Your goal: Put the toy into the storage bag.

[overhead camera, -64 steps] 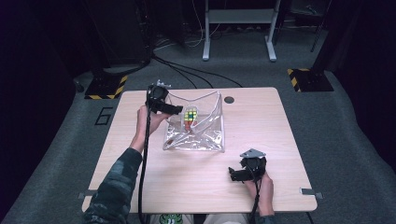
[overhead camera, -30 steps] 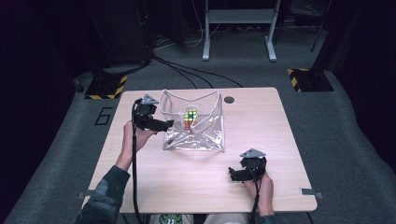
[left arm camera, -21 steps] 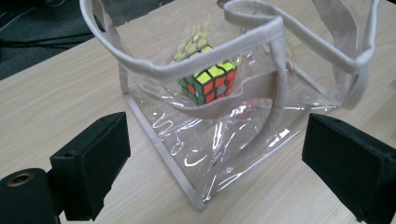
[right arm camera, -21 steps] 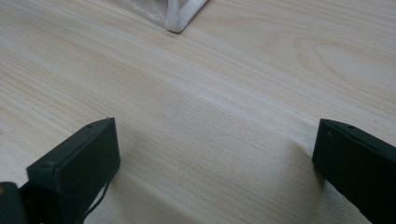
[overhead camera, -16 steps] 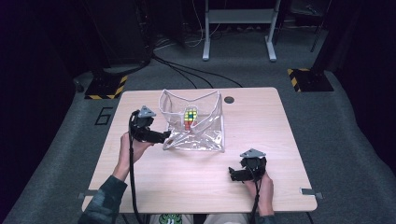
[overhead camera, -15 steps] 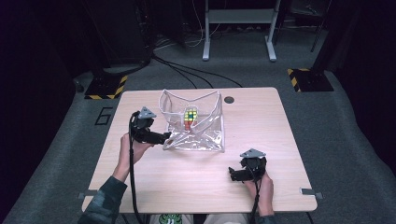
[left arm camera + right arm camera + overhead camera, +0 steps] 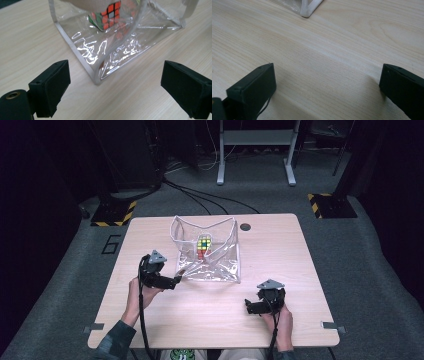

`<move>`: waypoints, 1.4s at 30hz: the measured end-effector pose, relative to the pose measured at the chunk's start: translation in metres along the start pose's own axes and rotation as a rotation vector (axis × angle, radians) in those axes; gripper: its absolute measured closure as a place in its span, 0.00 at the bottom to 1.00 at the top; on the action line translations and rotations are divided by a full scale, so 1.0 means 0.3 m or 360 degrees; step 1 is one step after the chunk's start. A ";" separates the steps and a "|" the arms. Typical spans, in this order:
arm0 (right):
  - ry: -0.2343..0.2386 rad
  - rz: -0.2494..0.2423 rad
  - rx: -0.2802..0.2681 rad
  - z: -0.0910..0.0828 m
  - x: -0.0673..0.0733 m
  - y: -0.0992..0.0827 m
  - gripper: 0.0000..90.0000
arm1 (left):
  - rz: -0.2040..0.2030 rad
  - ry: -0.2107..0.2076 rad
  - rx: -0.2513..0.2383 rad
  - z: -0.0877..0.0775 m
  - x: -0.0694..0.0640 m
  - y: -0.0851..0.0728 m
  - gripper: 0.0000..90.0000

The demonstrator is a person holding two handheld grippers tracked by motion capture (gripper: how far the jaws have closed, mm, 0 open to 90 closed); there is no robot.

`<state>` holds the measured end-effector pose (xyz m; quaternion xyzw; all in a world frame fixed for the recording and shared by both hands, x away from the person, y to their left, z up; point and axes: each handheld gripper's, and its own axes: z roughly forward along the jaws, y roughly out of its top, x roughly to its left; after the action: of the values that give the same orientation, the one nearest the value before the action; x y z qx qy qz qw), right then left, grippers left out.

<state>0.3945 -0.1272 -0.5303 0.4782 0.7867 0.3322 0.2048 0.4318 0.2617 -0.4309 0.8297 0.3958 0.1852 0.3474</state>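
left gripper drops to the pouch corner

since 2 seconds ago the left gripper (image 7: 176, 280) has come down from the rim of the clear pouch (image 7: 220, 265) to table (image 7: 280, 245) level at the pouch's near left corner; the right gripper (image 7: 248, 307) has stayed put, well apart from the pouch on its near right side. the left jaws have just been closing a little, yet they stand wide, with nothing pressed between them.

writing: a "6" is marked on the floor to the left of the pouch, beyond the table edge.

in the left gripper view the pouch corner (image 7: 98, 78) lies just ahead of the jaws, between their lines. the puzzle cube (image 7: 203, 243) sits inside the pouch, toward its far side. the right jaws also stand wide over bare wood.
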 end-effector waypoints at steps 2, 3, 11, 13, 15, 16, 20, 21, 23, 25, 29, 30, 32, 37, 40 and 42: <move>0.0000 -0.0001 0.0000 0.000 0.000 0.000 0.00 | 0.0004 -0.0001 0.0019 0.007 -0.002 -0.019 0.10; 0.0000 0.0001 0.0000 0.000 0.000 0.000 0.00 | -0.0002 -0.0005 0.0029 0.011 -0.003 -0.030 0.10; 0.0001 0.0000 0.0000 0.000 0.000 0.000 0.00 | -0.0045 0.0003 0.0054 0.021 -0.002 -0.108 0.10; 0.0000 0.0000 0.0000 0.000 0.000 0.000 0.00 | -0.0060 0.0000 0.0047 0.022 0.000 -0.126 0.10; 0.0000 0.0001 0.0000 0.000 0.000 0.000 0.00 | -0.0064 -0.0002 0.0058 0.023 0.001 -0.144 0.10; 0.0000 -0.0001 -0.0001 0.000 0.000 0.000 0.00 | -0.0066 0.0001 0.0054 0.025 0.002 -0.154 0.09; 0.0000 -0.0002 -0.0002 0.000 0.000 0.000 0.00 | -0.0084 0.0009 0.0063 0.025 0.004 -0.196 0.09; 0.0000 -0.0001 -0.0001 0.000 0.000 0.000 0.00 | -0.0103 0.0015 0.0054 0.026 0.005 -0.209 0.09; 0.0000 -0.0002 -0.0001 0.000 0.000 0.000 0.00 | -0.0108 0.0019 0.0056 0.021 0.009 -0.228 0.09; 0.0001 0.0001 0.0000 0.000 0.000 0.000 0.00 | -0.0132 0.0028 0.0052 0.021 0.011 -0.251 0.09; 0.0000 0.0001 0.0000 0.000 0.000 0.000 0.00 | -0.0162 0.0038 0.0070 0.017 0.015 -0.294 0.09; 0.0000 0.0001 -0.0001 0.000 0.000 0.000 0.00 | -0.0174 0.0040 0.0068 0.016 0.017 -0.305 0.09; 0.0000 -0.0001 -0.0001 0.000 0.000 0.000 0.00 | -0.0195 0.0042 0.0068 0.013 0.022 -0.327 0.09; 0.0001 0.0001 0.0000 0.000 0.000 0.000 0.00 | -0.0236 0.0064 0.0058 -0.004 0.030 -0.378 0.09; 0.0000 -0.0002 -0.0001 0.000 0.000 0.000 0.00 | -0.0261 0.0074 0.0046 -0.013 0.035 -0.401 0.08; 0.0000 0.0001 0.0000 0.000 0.000 0.000 0.00 | -0.0270 0.0080 0.0038 -0.020 0.040 -0.418 0.08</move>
<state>0.3946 -0.1271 -0.5303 0.4785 0.7865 0.3325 0.2047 0.3694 0.3297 -0.5170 0.7923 0.4754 0.1710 0.3420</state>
